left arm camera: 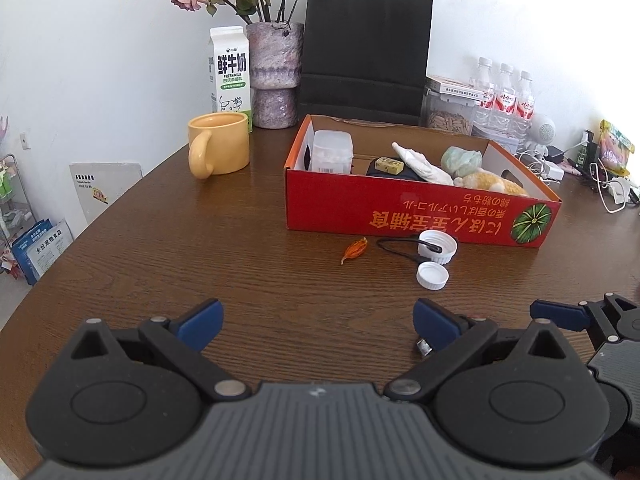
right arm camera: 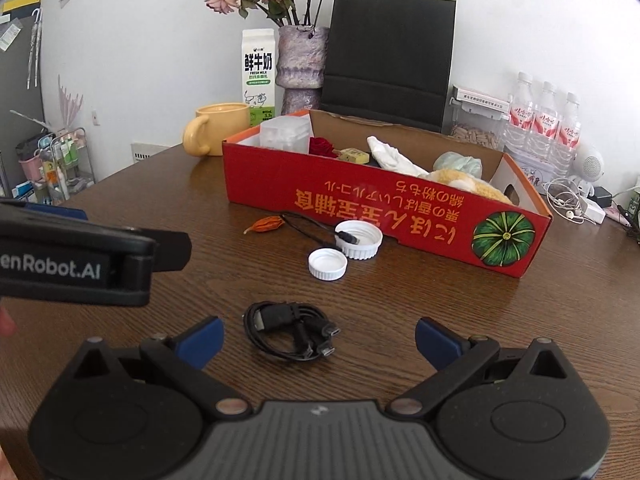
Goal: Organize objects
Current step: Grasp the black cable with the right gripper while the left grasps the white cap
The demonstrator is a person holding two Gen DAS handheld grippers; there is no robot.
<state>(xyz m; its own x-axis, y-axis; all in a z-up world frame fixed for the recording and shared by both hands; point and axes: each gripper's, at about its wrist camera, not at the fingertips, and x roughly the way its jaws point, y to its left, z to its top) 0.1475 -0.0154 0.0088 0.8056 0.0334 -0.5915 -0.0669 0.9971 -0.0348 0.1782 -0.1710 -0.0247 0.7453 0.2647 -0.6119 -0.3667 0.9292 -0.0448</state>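
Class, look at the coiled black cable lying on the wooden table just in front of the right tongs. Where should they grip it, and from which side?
Grip the coiled black cable across its bundled middle, where the strands overlap, coming straight down from above. It lies flat on the wooden table, so a side approach finds little to catch. The open right tongs already straddle it; I would avoid the loose connector ends.

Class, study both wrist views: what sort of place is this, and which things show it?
Probably a lived-in home or small office: a wooden table holds a milk carton, dried flowers in a vase, bottled water and charger cables.
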